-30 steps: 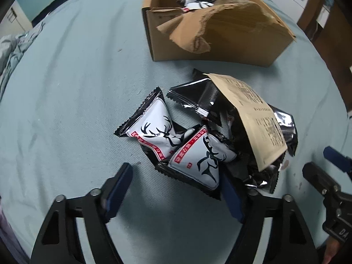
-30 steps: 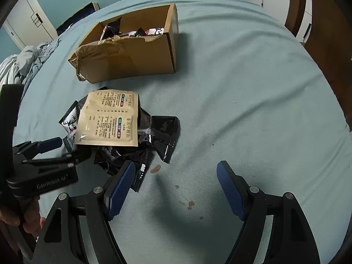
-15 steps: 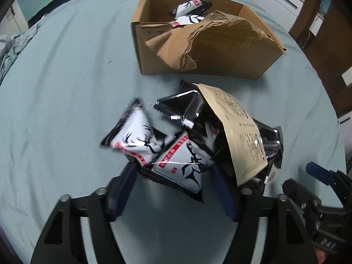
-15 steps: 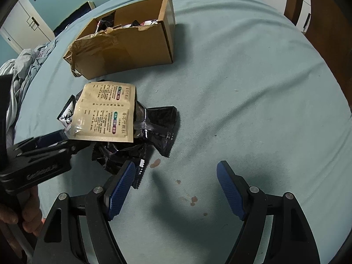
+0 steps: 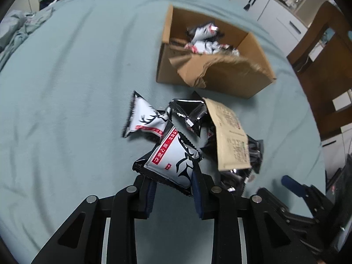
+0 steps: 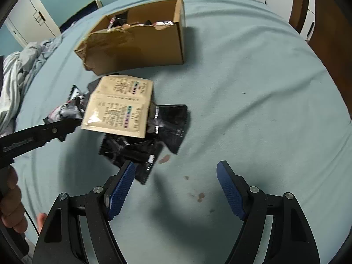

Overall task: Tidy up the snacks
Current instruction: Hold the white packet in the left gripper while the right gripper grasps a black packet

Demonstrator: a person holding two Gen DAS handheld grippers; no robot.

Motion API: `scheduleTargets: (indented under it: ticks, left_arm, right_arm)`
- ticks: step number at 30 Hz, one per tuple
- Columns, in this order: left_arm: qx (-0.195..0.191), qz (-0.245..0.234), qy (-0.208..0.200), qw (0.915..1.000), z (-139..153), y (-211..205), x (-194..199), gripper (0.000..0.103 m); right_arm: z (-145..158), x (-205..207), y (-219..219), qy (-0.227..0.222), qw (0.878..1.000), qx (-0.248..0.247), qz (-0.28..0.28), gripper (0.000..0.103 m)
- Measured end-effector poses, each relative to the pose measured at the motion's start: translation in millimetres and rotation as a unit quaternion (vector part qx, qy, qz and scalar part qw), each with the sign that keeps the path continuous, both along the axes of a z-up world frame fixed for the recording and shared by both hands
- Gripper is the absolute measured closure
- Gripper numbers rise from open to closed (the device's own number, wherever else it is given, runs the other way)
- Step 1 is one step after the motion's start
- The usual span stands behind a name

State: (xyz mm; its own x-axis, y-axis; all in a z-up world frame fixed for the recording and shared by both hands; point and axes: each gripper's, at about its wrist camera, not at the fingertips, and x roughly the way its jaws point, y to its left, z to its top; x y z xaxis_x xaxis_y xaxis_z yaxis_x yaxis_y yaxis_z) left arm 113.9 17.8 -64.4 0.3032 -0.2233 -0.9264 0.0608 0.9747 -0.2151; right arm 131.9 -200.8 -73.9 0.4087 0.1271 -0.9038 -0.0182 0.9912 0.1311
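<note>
My left gripper is shut on a white-and-black deer-print snack packet and holds it lifted above the pile. A second deer packet lies on the blue-green cloth beside black foil packets and a tan paper packet. The open cardboard box behind holds more deer packets. In the right wrist view, my right gripper is open and empty, just in front of the black packets and tan packet; the box lies beyond.
The blue-green cloth has small brown stains near my right gripper. Crumpled grey fabric lies at the left edge. Wooden furniture and white cabinets stand to the right.
My left gripper moved in, closed on the near deer packet and lifted it off the pile. My right gripper stayed open and edged closer to the black packets.
</note>
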Motion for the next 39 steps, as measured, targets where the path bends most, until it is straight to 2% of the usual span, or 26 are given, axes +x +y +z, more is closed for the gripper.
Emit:
scheduleTargets:
  ticks: [3, 7, 11, 19, 25, 26, 27, 29, 32, 35, 39]
  left_arm:
    - [0.013, -0.001, -0.023, 0.9996, 17, 6, -13, 0.075]
    - [0.050, -0.005, -0.062, 0.9968, 37, 0, -23, 0.075]
    - [0.055, -0.004, -0.077, 0.9955, 49, 4, -22, 0.075]
    - [0.068, -0.017, -0.082, 0.9941, 45, -13, -5, 0.075]
    - [0.077, -0.018, -0.072, 0.9943, 32, -23, 6, 0.075]
    - [0.077, -0.017, -0.070, 0.9944, 31, -23, 6, 0.075]
    - [0.078, -0.015, -0.070, 0.9944, 30, -23, 6, 0.075]
    - [0.082, -0.013, -0.071, 0.9940, 31, -22, 5, 0.075]
    - [0.092, -0.014, -0.072, 0.9931, 29, -23, 0, 0.075]
    - [0.103, -0.013, -0.071, 0.9920, 27, -23, -5, 0.075]
    - [0.099, -0.001, -0.079, 0.9919, 34, -14, -13, 0.075]
  right_arm:
    - [2, -5, 3, -0.004, 1.000, 0.017, 0.005, 0.027]
    - [1, -8, 5, -0.003, 0.999, 0.039, 0.013, 0.027]
    - [-5, -3, 9, 0.011, 0.998, 0.061, 0.015, 0.027]
    - [-28, 28, 28, 0.031, 0.996, 0.076, 0.019, 0.027]
    - [-32, 38, 43, -0.003, 0.999, 0.029, 0.040, 0.027]
    - [-32, 37, 45, -0.006, 0.999, 0.020, 0.048, 0.030]
    - [-32, 35, 47, -0.011, 0.998, 0.016, 0.053, 0.037]
    - [-32, 31, 48, -0.014, 0.998, 0.004, 0.058, 0.074]
    - [-27, 25, 41, -0.014, 0.998, 0.022, 0.056, 0.075]
    - [-21, 14, 37, -0.022, 0.998, 0.019, 0.054, 0.075]
    - [-4, -4, 28, -0.038, 0.997, 0.041, 0.044, 0.077]
